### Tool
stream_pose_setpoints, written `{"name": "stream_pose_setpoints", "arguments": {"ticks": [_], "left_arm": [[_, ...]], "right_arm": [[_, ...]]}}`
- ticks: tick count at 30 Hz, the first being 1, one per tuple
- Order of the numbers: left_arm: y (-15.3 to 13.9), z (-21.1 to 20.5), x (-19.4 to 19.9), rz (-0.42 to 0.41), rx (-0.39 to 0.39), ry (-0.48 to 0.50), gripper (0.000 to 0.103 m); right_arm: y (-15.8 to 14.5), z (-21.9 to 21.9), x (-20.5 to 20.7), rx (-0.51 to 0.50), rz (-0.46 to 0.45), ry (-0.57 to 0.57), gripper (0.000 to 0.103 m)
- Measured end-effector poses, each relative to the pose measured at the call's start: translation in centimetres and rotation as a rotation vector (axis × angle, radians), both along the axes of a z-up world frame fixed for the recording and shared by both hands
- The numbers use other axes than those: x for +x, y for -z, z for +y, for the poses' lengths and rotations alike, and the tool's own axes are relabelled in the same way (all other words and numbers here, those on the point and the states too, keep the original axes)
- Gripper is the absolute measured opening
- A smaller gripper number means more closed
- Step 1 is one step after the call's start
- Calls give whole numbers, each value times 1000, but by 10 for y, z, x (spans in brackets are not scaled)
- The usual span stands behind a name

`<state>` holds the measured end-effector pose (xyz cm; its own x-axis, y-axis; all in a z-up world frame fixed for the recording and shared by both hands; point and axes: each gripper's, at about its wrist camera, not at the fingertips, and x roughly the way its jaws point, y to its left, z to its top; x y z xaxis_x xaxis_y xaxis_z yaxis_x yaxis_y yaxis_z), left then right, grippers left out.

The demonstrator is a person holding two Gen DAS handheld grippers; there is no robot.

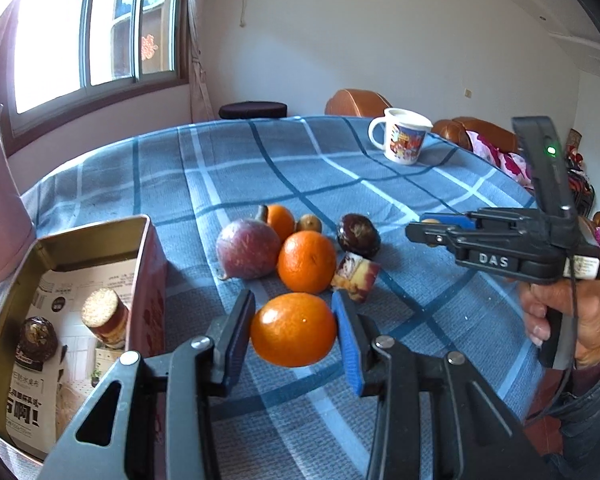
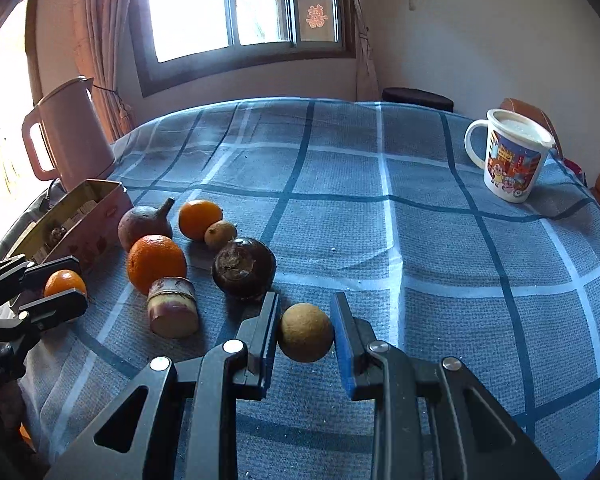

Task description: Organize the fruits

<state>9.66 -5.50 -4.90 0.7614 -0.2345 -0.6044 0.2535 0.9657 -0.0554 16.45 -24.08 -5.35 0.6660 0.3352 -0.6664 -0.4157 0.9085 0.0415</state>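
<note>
Two tools each grip a fruit: the left tool (image 1: 294, 330) clamps a small orange (image 1: 293, 329) at lower centre, beside the open tin (image 1: 80, 236) at lower left; the right tool (image 2: 305, 332) pinches a tan round fruit (image 2: 305, 332) above the desk (image 2: 440, 240). Other fruits cluster at centre left.

Both grippers are black plastic linkages with silver pivot screws behind blue-padded fingers (image 1: 346, 344). The right gripper (image 1: 432, 227) bears white "DAS" lettering behind the jaws, a green light, and a thin black cable. The bare-skinned right hand (image 1: 572, 320) shows above a dark sleeve.
</note>
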Motion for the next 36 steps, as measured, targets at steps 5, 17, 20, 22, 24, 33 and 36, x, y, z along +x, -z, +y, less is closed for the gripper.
{"name": "stream_pose_setpoints", "arguments": {"ticks": [5, 17, 20, 22, 24, 33, 36], "left_arm": [[-6, 2, -4, -59, 0, -35, 42], [-13, 3, -10, -140, -25, -76, 42], [-15, 2, -10, -160, -30, -85, 42], [-16, 1, -11, -169, -32, -88, 42], [-17, -1, -11, -181, -33, -91, 42], [-19, -6, -9, -210, -33, -95, 42], [-20, -7, -11, -222, -32, -96, 42]], "right_arm": [[-7, 1, -9, 14, -63, -15, 27], [-17, 0, -27, 35, -174, -33, 27], [-19, -1, -30, 44, -196, -32, 27], [-21, -2, -32, 49, -209, -34, 27], [-22, -3, -35, 54, -225, -32, 27], [-27, -7, -42, 76, -272, -30, 27], [-28, -9, -46, 79, -292, -28, 27]]}}
